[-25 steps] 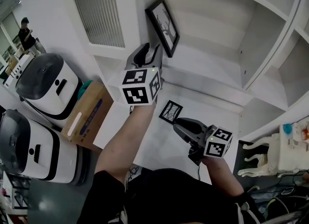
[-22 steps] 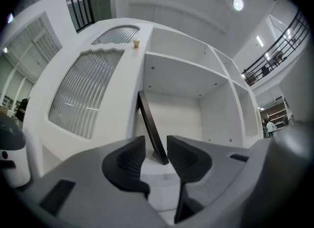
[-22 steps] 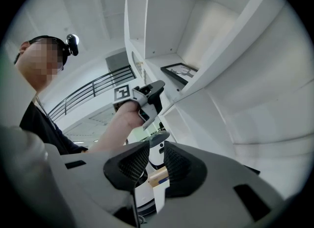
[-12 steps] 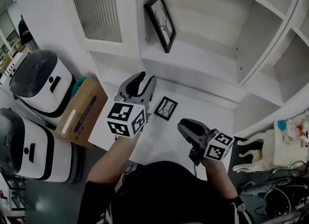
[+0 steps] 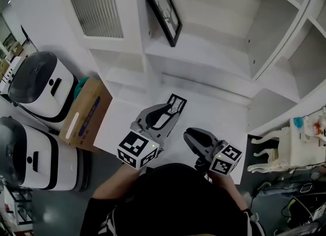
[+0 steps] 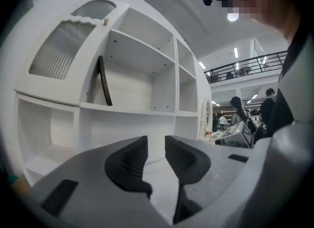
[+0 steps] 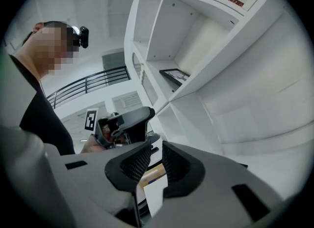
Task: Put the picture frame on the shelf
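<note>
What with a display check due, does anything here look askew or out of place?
Nothing is spilled or damaged. The small picture frame lies flat on the white table top in front of the shelf unit, unshelved; the larger frame leans tilted against its compartment's side wall.

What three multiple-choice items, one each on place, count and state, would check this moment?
1. Where is the small picture frame?
A. on the white tabletop
B. on the cardboard box
C. on the floor

2. How many picture frames show in the head view?
A. one
B. two
C. four

3. How does the large picture frame stand?
A. flat, face down
B. on edge, tilted, in a shelf compartment
C. hung on a wall

Answers:
1 A, it lies flat below the shelves.
2 B, only the small one and the large one appear.
3 B, the left gripper view also shows it leaning.
</note>
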Motion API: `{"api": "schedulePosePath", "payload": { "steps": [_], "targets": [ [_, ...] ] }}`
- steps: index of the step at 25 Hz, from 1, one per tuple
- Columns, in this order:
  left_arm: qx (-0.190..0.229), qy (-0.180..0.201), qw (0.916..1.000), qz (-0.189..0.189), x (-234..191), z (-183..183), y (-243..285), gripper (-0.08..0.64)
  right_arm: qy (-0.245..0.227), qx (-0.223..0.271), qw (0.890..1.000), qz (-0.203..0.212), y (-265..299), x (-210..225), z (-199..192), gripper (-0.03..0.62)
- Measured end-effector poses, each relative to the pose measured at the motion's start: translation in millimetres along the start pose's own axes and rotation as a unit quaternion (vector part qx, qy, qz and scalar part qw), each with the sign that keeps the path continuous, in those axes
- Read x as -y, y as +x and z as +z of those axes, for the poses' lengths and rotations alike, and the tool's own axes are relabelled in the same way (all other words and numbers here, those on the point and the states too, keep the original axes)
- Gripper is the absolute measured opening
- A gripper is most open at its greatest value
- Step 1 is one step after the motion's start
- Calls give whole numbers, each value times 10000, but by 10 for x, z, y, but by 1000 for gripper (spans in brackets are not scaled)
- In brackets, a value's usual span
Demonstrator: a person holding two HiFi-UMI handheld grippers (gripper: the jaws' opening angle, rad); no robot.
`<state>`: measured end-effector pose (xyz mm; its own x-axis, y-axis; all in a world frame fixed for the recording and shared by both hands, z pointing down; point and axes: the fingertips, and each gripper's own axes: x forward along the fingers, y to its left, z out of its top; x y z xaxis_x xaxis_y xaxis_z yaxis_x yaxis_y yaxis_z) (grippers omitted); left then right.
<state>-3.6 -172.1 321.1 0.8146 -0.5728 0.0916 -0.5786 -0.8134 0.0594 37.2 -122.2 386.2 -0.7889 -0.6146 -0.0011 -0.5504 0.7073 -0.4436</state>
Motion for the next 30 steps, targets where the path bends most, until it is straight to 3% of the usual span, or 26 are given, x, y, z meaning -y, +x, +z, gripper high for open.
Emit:
{"api": "schedulePosePath", "payload": {
  "steps": [4, 8, 13, 17, 25, 30],
  "targets": [
    [-221, -408, 9977, -500, 226, -243, -75, 104, -119, 172, 9997, -136, -55, -5, 65, 63],
    [-421, -537, 9961, -569, 262, -458, -167, 82, -256, 216, 9994, -111, -88, -30, 85, 51],
    [-287, -877, 9928, -759, 290, -510, -236, 16, -533, 272, 9982, 77, -87, -125, 112, 23],
    [-259, -806, 9932, -802, 324, -536, -282, 6, -692, 295, 9970, 177, -71, -170, 133, 20],
    [-323, -188, 9969, -690, 330, -509, -316, 6, -849, 227, 9961, 79, -60, -154, 111, 18],
    [-276, -183, 9970, -698, 327, -482, -311, 6, -873, 179, 9960, -10, -57, -137, 86, 18]
  ]
}}
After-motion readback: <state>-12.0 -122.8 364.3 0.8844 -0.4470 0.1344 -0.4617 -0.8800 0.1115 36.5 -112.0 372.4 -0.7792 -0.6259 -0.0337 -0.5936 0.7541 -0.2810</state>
